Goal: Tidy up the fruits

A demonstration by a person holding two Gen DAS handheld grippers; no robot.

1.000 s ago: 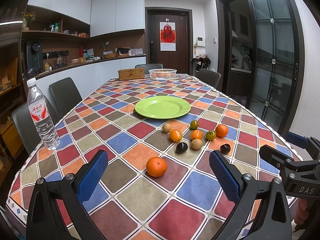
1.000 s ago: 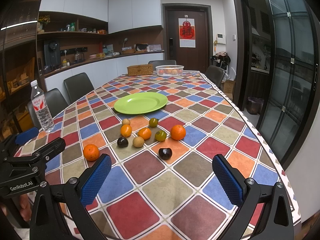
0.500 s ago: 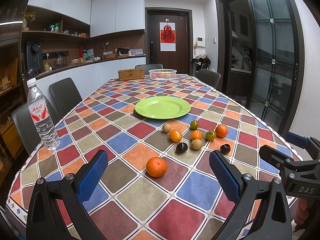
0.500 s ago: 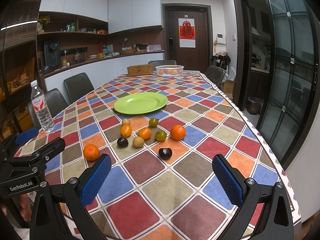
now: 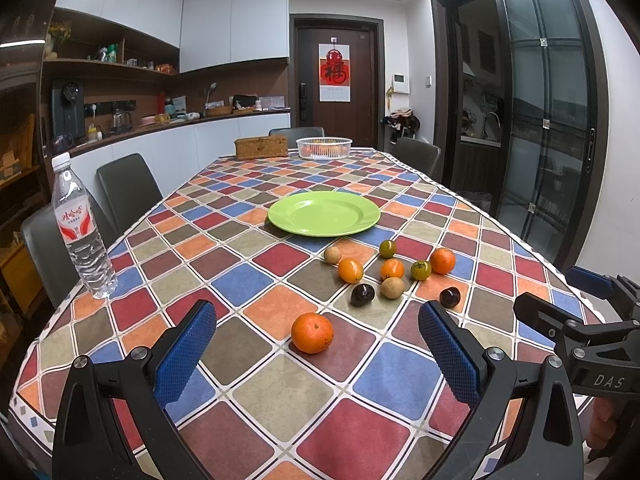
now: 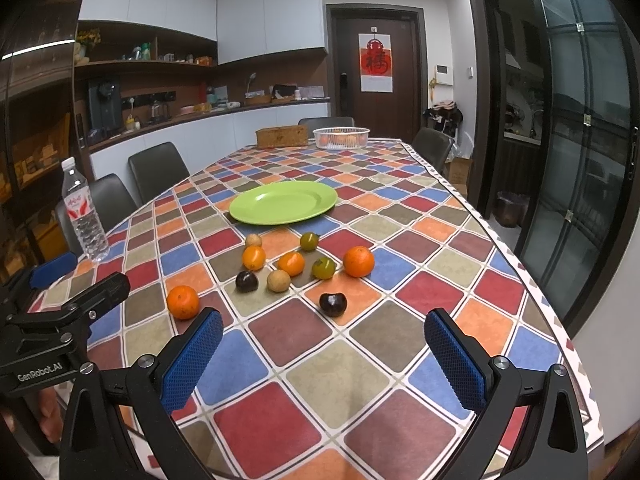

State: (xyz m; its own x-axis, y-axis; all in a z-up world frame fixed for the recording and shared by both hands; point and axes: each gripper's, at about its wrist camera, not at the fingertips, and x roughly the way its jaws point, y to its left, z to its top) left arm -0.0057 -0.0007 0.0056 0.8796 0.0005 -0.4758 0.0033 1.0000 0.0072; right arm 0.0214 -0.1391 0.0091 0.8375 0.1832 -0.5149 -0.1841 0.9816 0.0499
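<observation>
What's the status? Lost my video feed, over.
Left gripper open, empty. Right gripper open, empty. Fruits loose on tablecloth, green plate bare. Nothing blocking.

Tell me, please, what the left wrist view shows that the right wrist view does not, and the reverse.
Only the left wrist view shows the left gripper head-on, open over the nearest orange, with the right gripper's body marked DAS at its right edge. Only the right wrist view shows the right gripper head-on, open, with the left gripper's body marked GenRobot.AI at its left edge and a cardboard box on the floor. Both show the green plate with nothing on it, the loose fruits on the tablecloth, the water bottle and the white basket.
</observation>
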